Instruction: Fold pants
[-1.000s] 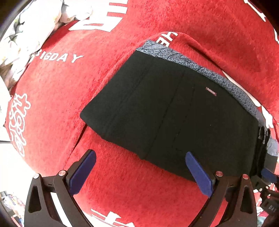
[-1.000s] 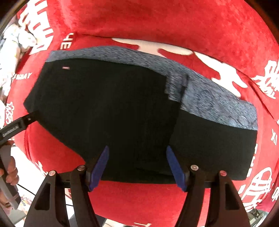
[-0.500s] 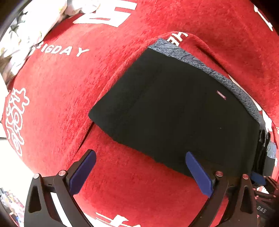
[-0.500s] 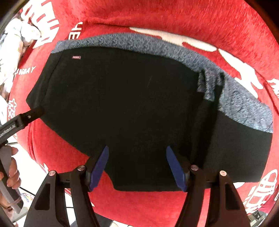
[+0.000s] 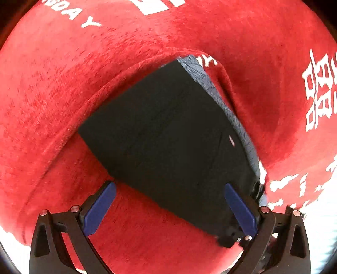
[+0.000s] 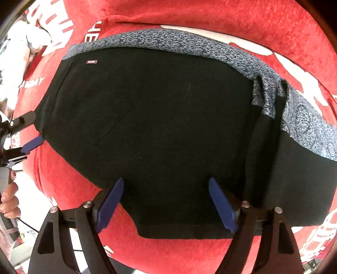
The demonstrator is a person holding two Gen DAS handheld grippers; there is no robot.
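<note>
Black pants (image 6: 160,118) with a grey patterned waistband (image 6: 189,45) lie folded on a red cloth (image 6: 231,14). A small red label (image 6: 92,61) sits near their far left corner, and a folded layer makes a ridge (image 6: 267,134) at the right. My right gripper (image 6: 166,181) points straight down over the near edge; its jaws are opening, and their blue pads stand apart from the fabric. My left gripper (image 5: 168,186) is open above the pants (image 5: 168,137), its right pad by their near edge. It also shows at the pants' left corner as the left gripper (image 6: 31,130).
The red plush cloth (image 5: 63,84) bears white lettering (image 5: 318,92) and rises in a fold around the pants. White floral bedding (image 6: 19,48) lies at the far left. A person's hand (image 6: 8,200) holds the left gripper's handle at the left edge.
My right gripper's jaws have spread wider and the pants fill more of its view. The left view has rolled and tipped down closer to the pants' corner.
</note>
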